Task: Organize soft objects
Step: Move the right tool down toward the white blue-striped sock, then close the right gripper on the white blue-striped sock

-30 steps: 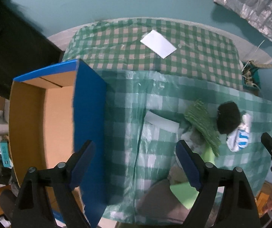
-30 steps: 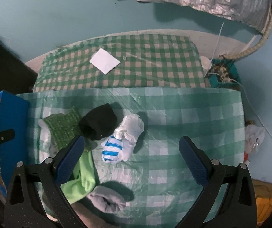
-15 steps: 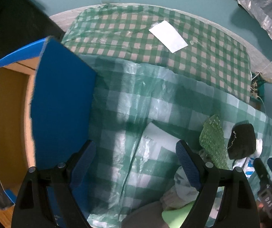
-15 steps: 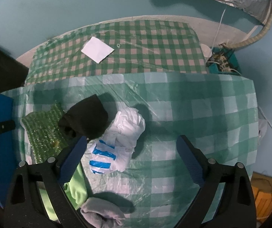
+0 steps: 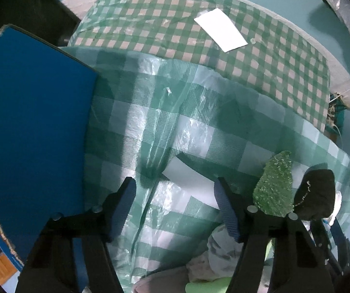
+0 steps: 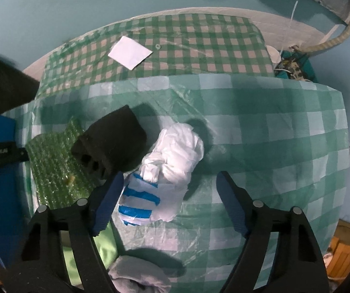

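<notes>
Both claws gape wide, empty. Right claw point(image 6: 169, 201) hovers over the white plastic bag point(image 6: 172, 153), which lies on the surface's slick plastic sheet point(image 6: 260, 151), touching the black sponge point(image 6: 112, 139). Risks: snagging sheet; dragging sponge. Left claw point(image 5: 175, 206) near blue box point(image 5: 33, 131).

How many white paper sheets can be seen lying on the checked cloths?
2. One white sheet lies flat on the far small-checked cloth. A second sheet lies on the near large-checked cloth, partly under clear plastic, just ahead of the left gripper. More may be hidden.
</notes>
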